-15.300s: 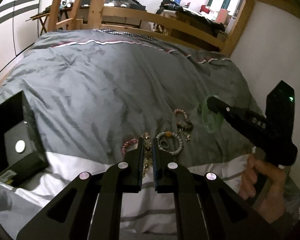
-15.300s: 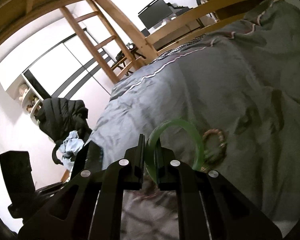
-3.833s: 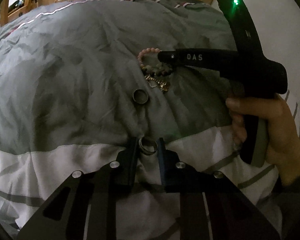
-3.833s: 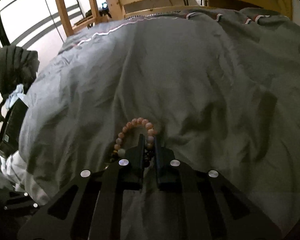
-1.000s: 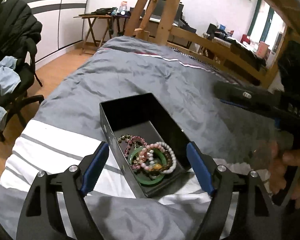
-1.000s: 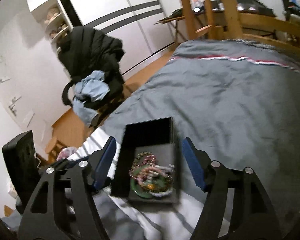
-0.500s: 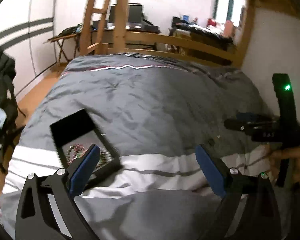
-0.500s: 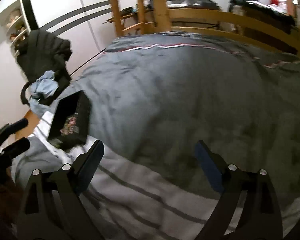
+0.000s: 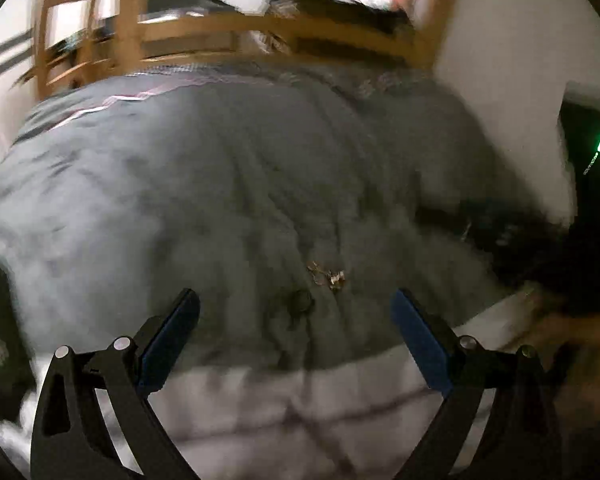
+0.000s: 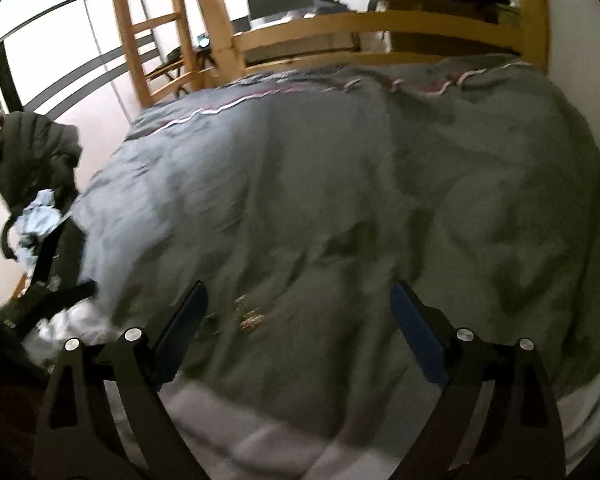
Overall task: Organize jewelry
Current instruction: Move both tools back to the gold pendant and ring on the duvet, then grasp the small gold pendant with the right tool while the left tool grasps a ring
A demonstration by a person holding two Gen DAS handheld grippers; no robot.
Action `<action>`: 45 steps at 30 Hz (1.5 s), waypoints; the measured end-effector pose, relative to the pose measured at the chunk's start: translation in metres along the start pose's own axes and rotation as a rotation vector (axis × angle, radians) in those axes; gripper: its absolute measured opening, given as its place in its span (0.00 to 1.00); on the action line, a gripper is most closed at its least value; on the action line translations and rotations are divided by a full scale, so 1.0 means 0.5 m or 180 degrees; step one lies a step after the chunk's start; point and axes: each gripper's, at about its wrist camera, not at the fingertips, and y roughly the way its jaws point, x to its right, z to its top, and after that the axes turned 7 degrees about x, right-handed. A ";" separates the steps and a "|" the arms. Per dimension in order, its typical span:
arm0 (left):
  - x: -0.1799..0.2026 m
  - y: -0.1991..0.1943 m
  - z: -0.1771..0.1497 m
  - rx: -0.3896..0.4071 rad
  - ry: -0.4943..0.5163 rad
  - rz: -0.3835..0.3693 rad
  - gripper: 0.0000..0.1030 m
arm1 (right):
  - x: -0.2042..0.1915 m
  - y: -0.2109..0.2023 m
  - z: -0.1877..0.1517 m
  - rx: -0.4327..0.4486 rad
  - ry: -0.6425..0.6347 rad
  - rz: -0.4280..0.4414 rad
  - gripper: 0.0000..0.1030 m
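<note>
With both the left tool and right tool spread apart and empty, I judged it best to centre the small gold chain at frame centre on the bed before closing.

Your left gripper and right gripper are black frames with silver screws and blue pads.

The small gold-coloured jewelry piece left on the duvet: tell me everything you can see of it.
The gold-coloured jewelry piece is a small, tangled, metallic-looking cluster, too blurred to tell what type it is. It lies flat on the grey duvet, close beside a dark ring; whether they touch is unclear. Nothing grips it. In the right wrist view it lies ahead of that tool's open fingers.
</note>
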 end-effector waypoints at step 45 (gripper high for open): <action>-0.014 0.071 -0.059 -0.0058 0.0007 0.0103 0.50 | -0.042 0.154 -0.095 -0.0290 -0.0541 -0.0032 0.15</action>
